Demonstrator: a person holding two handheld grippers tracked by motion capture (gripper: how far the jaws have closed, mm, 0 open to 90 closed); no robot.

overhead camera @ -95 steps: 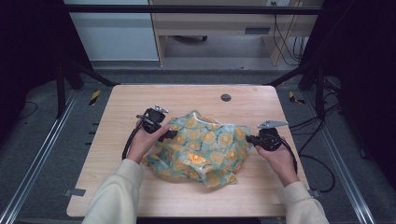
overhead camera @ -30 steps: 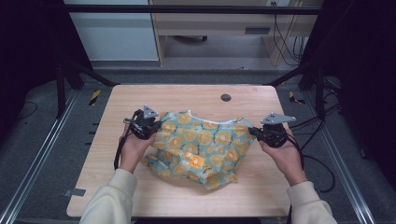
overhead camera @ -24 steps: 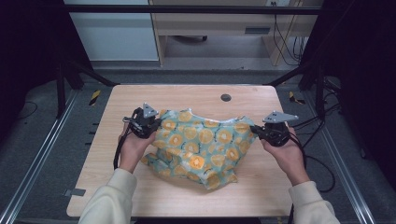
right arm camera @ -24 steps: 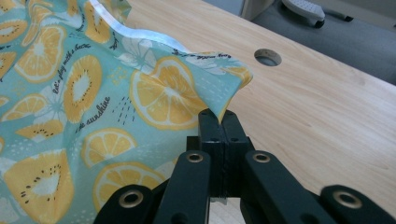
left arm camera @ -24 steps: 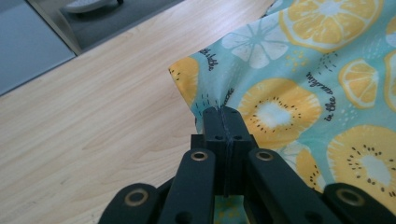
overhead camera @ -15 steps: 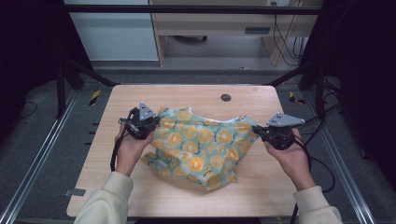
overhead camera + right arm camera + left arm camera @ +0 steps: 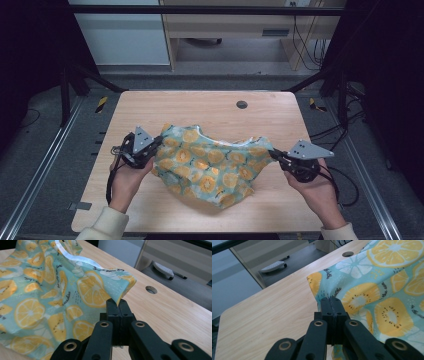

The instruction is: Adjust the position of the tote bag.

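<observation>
A teal cloth printed with orange and lemon slices (image 7: 212,162) hangs stretched between my two grippers above the wooden table (image 7: 200,107); its lower part sags onto the tabletop. My left gripper (image 7: 159,142) is shut on the cloth's left edge; in the left gripper view the black jaws (image 7: 331,303) pinch a fold of the cloth (image 7: 372,292). On the right, my right gripper (image 7: 274,154) is shut on the opposite corner, and the right gripper view has its jaws (image 7: 117,305) closed on the hem of the cloth (image 7: 62,285).
A round cable hole (image 7: 242,104) sits in the table near its far edge. Black cables trail from both grippers over the table sides. Metal frame rails run along the floor left and right of the table.
Both hands have moved apart and a little up, pulling the cloth from a crumpled heap into a wider, stretched span. Both grippers have kept their hold on it.
</observation>
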